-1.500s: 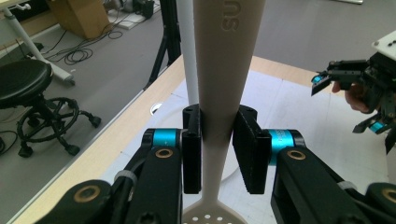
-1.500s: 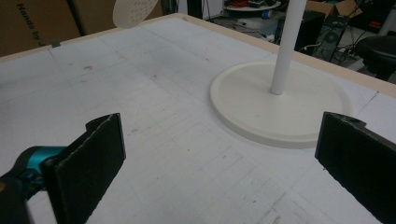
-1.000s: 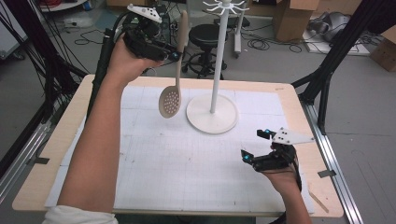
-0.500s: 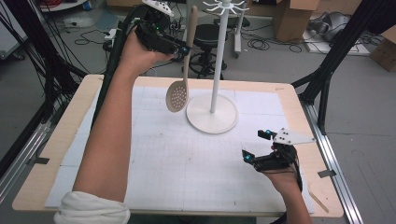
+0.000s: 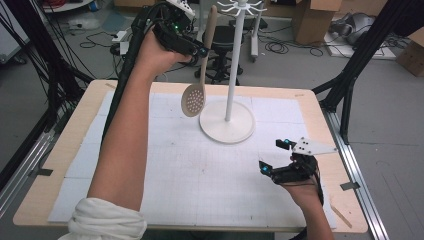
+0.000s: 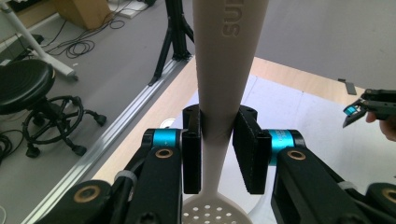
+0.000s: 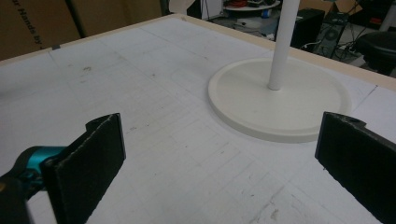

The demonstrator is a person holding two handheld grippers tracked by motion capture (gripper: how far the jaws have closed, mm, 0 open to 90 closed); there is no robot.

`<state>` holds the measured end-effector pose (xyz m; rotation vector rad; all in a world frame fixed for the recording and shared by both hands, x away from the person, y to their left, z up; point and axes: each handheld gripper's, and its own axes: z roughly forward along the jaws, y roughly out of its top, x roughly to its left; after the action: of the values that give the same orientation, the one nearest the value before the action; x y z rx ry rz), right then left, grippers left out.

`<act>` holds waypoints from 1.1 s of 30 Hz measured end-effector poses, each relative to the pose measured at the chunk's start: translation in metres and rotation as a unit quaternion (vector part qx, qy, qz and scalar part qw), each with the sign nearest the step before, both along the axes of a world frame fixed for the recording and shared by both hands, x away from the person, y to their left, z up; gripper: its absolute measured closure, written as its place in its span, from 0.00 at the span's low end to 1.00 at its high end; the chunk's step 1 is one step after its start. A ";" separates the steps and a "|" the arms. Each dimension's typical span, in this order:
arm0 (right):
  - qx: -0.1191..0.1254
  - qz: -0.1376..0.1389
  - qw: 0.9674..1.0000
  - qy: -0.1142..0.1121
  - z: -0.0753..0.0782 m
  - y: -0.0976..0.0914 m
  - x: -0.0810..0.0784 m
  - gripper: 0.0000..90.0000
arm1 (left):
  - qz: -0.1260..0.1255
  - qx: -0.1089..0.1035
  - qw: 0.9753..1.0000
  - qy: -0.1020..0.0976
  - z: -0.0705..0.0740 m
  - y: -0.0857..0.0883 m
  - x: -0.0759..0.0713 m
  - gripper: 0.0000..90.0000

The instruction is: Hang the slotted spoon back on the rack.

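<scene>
Left claw [image 5: 202, 50] raised, clamped; right claw [image 5: 272, 159] low, jaws wide.

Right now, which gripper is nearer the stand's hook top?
Left. The left gripper is raised beside the hook top, clamping the slotted spoon. The right gripper sits low over the table.

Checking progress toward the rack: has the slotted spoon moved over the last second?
Yes. The slotted spoon, held by the left gripper, has risen and shifted right, closer to the white stand's pole.
</scene>
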<state>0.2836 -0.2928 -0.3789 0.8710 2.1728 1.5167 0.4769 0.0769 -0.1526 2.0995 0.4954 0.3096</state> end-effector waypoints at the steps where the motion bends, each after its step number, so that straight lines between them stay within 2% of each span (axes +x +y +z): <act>1: 0.001 0.000 1.000 0.002 0.000 0.000 0.000 0.00 | 0.000 0.002 1.000 0.000 0.000 0.000 0.001 0.82; 6: 0.000 0.000 1.000 0.002 -0.001 0.000 0.001 0.00 | -0.004 0.006 1.000 -0.005 0.002 -0.006 0.002 0.82; 12: 0.000 0.000 1.000 0.006 -0.002 0.000 0.001 0.00 | -0.004 0.013 1.000 0.000 -0.002 -0.011 0.006 0.82; 23: 0.002 0.001 1.000 0.004 -0.002 -0.001 0.001 0.00 | -0.003 0.010 1.000 0.002 0.001 -0.017 0.010 0.82; 33: 0.004 -0.002 1.000 0.007 -0.003 -0.002 0.002 0.00 | -0.015 0.015 1.000 0.004 -0.003 -0.026 0.010 0.82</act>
<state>0.2853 -0.2951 -0.3820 0.8904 2.1740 1.5224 0.4872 0.0505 -0.1554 2.1365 0.4673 0.2934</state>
